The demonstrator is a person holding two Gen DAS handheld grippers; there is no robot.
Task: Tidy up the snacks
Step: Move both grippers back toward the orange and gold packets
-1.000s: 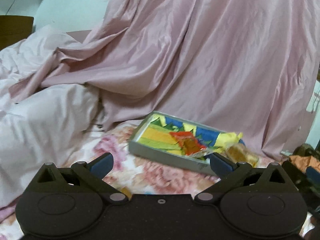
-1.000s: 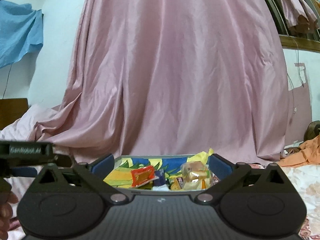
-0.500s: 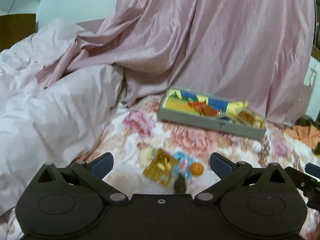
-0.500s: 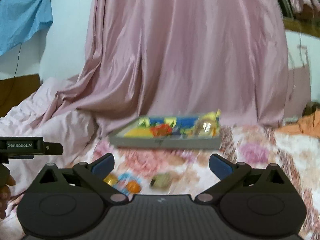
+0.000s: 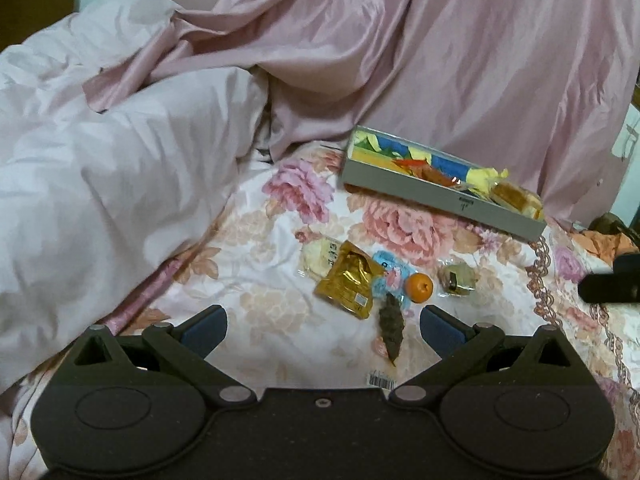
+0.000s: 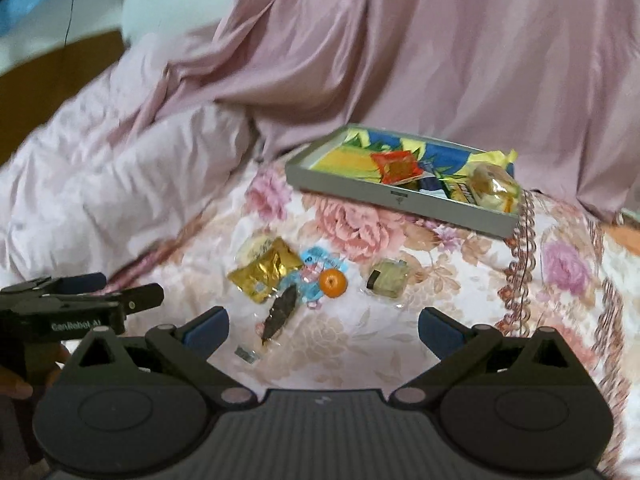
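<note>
Left wrist, snacks (image 5: 362, 282) ahead of spread left tongs (image 5: 322, 326), seemingly untouched

Grey tray (image 6: 400, 196), blue-yellow lining; gold packet (image 6: 266, 272); orange fruit (image 6: 333, 282); pink floral bedsheet (image 6: 460, 292).

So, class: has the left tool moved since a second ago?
Yes. The left tool has pulled back and risen: the tray looks farther off, and loose snacks now show on the bedspread.
</note>
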